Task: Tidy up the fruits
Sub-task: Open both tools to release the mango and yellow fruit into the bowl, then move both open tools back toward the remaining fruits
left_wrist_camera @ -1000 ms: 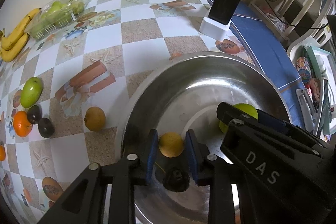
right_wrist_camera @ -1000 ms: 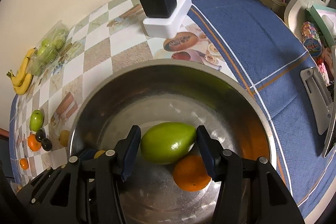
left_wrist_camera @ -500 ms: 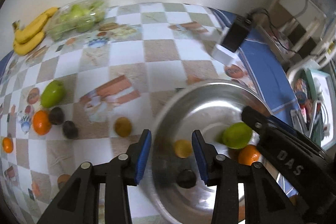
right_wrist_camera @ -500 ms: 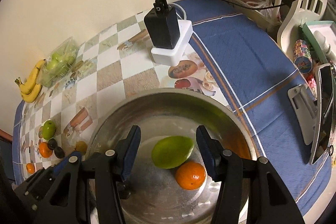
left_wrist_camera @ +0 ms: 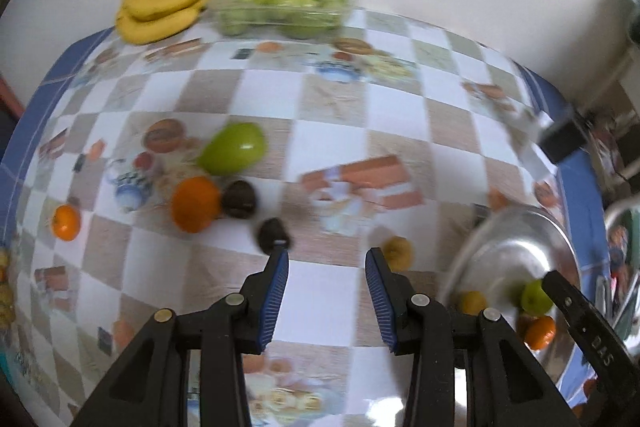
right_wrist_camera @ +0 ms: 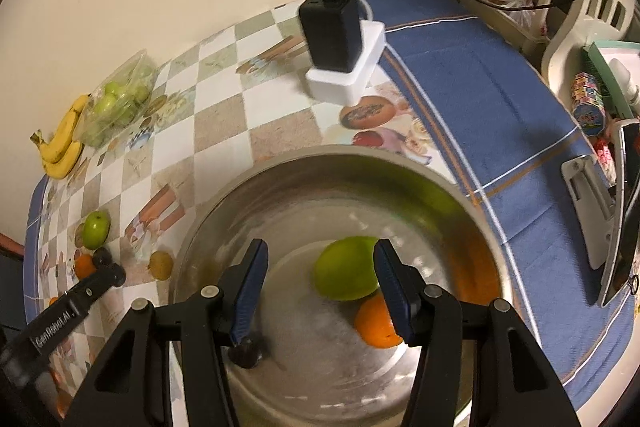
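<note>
Steel round bowl [right_wrist_camera: 472, 211] at lower frame holds four fruits; the green mango [right_wrist_camera: 346, 273] lies lengthwise left-right. Both the left gripper [left_wrist_camera: 326, 291] and right gripper [right_wrist_camera: 320, 291] gape, empty.

two bananas [left_wrist_camera: 168, 9], three oranges [left_wrist_camera: 195, 203], two green mangoes [left_wrist_camera: 234, 148], one steel bowl [right_wrist_camera: 304, 171].

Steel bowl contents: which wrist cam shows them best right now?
Right wrist. It looks straight down into the steel bowl: green mango, orange and a dark fruit are visible. The left wrist view catches the bowl only at its right edge, blurred, partly behind the right gripper.
</note>
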